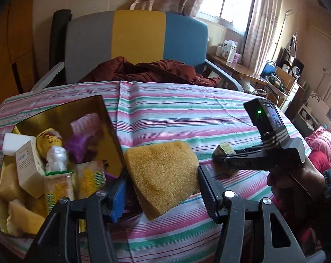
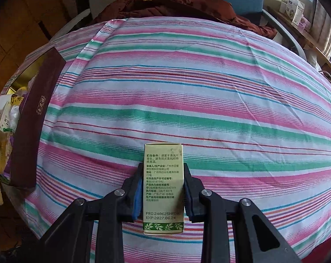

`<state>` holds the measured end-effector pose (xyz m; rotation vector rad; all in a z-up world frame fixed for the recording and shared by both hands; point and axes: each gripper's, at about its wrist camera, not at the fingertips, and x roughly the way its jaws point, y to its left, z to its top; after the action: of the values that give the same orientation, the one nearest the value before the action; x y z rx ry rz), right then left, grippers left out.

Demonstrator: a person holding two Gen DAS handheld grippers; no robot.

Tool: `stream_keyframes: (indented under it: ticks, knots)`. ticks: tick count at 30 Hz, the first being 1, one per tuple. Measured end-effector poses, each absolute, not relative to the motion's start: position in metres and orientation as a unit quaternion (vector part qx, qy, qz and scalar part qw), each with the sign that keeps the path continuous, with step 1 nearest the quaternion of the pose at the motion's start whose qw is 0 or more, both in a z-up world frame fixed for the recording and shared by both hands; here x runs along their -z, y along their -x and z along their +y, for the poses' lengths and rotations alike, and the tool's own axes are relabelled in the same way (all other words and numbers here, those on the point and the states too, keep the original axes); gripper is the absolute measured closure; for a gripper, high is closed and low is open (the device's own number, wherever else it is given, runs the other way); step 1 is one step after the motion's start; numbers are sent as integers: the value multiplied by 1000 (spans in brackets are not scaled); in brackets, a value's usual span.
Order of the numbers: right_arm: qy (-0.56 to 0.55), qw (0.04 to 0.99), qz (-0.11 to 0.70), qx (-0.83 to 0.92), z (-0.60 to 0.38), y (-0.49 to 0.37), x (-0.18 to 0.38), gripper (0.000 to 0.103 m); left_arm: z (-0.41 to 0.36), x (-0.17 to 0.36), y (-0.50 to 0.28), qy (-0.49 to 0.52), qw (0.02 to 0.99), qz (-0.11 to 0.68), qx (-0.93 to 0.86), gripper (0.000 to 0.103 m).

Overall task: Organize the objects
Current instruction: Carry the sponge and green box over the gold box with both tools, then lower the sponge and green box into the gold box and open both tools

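In the left wrist view, the left gripper (image 1: 163, 188) holds a yellow sponge (image 1: 163, 175) between its two jaws, at the lower centre of the frame. The jaws stand partly apart, pressed on the two sides of the sponge. The sponge is a thick, porous, wedge-like block; its long axis runs from the upper left down to the lower right of the frame, and it is lifted above the striped cloth (image 1: 187, 114). Just left of it stands an open box (image 1: 109, 118) with shiny gold inner walls, filled with soft sponges, small cartons and a wrapped item.

At the right of the same frame a hand (image 1: 296, 182) carries the right gripper (image 2: 163, 195). In the right wrist view its jaws are closed tight on a small pale green carton (image 2: 163, 188), a slim cardboard box with printed text and a leaf band. Its long axis points straight up the frame, away from the camera. It seems to hang just above the cloth, though I cannot be sure.
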<state>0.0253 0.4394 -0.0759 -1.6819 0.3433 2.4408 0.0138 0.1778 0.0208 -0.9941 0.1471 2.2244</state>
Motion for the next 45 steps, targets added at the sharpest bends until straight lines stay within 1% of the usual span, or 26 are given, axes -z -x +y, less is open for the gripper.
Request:
stream_keyframes:
  ticks: [3, 8, 17, 21, 25, 28, 34, 35, 36, 39, 41, 43, 44, 45]
  knots:
    - [558, 65, 134, -816, 423, -17, 75, 74, 156, -24, -5, 386, 333, 31, -860, 43]
    - [529, 27, 139, -837, 381, -4, 51, 74, 107, -34, 14, 379, 289, -11, -879, 43]
    - [477, -72, 115, -868, 294, 24, -3, 73, 5, -26, 46, 390, 179, -87, -899, 43]
    - [472, -96, 94, -871, 262, 47, -7, 73, -19, -21, 50, 395, 159, -104, -899, 43]
    - [480, -98, 76, -868, 243, 73, 2, 73, -17, -13, 55, 406, 162, -107, -893, 43]
    - [484, -83, 64, -869, 241, 86, 8, 73, -5, -11, 61, 408, 174, -103, -890, 41]
    - [488, -66, 73, -867, 248, 95, 20, 70, 25, 6, 73, 435, 196, -93, -874, 41]
    - [488, -64, 74, -868, 249, 94, 20, 67, 29, 7, 73, 433, 201, -95, -873, 41]
    - [487, -60, 74, -868, 251, 91, 20, 67, 32, 7, 74, 431, 204, -96, -874, 41]
    - [481, -61, 89, -870, 258, 83, 18, 67, 44, 11, 84, 429, 203, -89, -875, 41]
    - [475, -48, 85, -874, 259, 76, 15, 67, 51, 13, 92, 432, 201, -89, -875, 38]
    - [469, -46, 90, -878, 262, 71, 11, 66, 57, 15, 100, 431, 192, -78, -878, 28]
    - [469, -45, 93, -877, 263, 69, 11, 65, 59, 15, 102, 431, 190, -76, -879, 27]
    - [469, -43, 92, -877, 264, 68, 10, 64, 61, 15, 104, 430, 191, -76, -879, 22]
